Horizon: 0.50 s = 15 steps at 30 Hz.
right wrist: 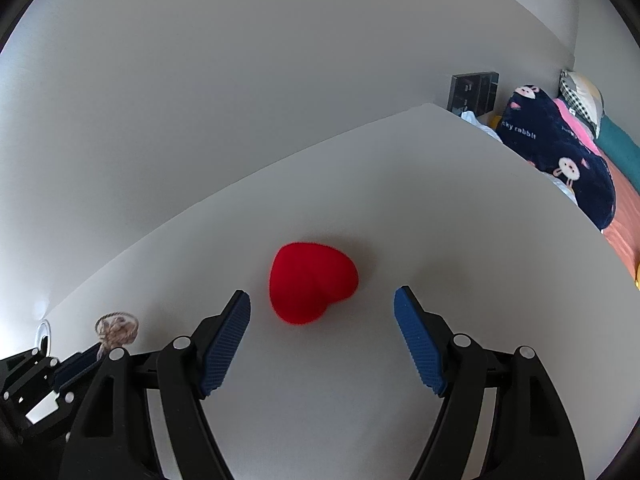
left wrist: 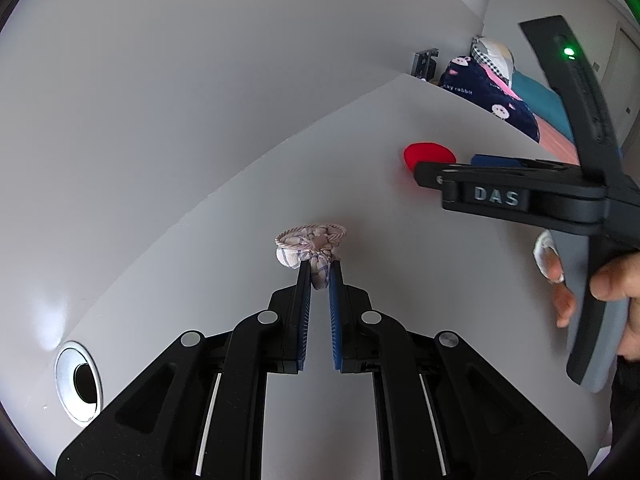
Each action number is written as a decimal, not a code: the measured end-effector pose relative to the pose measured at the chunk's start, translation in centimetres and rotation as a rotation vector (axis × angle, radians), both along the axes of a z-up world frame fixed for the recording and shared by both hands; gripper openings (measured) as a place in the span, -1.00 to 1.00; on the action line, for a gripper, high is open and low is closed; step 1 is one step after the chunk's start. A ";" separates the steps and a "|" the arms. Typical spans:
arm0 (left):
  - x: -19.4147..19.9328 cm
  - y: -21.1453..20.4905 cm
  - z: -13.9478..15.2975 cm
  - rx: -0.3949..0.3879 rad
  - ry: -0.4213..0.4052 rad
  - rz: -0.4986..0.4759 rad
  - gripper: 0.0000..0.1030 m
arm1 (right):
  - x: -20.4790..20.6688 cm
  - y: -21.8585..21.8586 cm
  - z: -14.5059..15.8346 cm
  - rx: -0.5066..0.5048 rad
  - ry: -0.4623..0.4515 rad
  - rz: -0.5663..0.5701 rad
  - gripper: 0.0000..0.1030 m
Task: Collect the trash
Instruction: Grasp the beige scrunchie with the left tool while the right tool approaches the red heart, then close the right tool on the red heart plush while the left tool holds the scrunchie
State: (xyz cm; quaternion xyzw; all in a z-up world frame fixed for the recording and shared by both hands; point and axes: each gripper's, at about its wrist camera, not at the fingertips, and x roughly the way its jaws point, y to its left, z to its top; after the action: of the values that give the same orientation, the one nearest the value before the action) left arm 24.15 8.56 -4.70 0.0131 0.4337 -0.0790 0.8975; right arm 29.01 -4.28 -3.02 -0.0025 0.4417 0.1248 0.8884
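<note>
L tongs: pinched on cloth bundle, frame centre, for lifting | R tongs: spread wide, empty, straddling red heart on bench, likely next pick

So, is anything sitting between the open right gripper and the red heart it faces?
Nothing visible does. The right gripper is open, and the red heart lies on the white table just ahead of its fingertips with only bare surface between. The left gripper, shut on a small cloth pouch, is off to the side.
</note>
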 end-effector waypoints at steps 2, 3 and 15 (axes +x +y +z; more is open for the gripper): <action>0.1 -0.2 0.0 -0.001 -0.002 -0.002 -0.84 | 0.3 0.3 -0.2 -0.016 0.008 0.003 0.19; 0.1 -0.2 0.0 -0.001 -0.003 -0.003 -0.84 | 0.5 0.3 -0.3 -0.020 0.009 0.003 0.12; -0.2 0.3 -0.1 -0.007 -0.007 0.000 -0.84 | 0.6 0.6 -0.7 -0.037 0.001 0.001 -0.06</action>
State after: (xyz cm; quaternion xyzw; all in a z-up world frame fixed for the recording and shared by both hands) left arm 23.95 8.84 -4.80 0.0104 0.4302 -0.0804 0.8991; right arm 29.60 -3.70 -3.71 -0.0190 0.4445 0.1171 0.8879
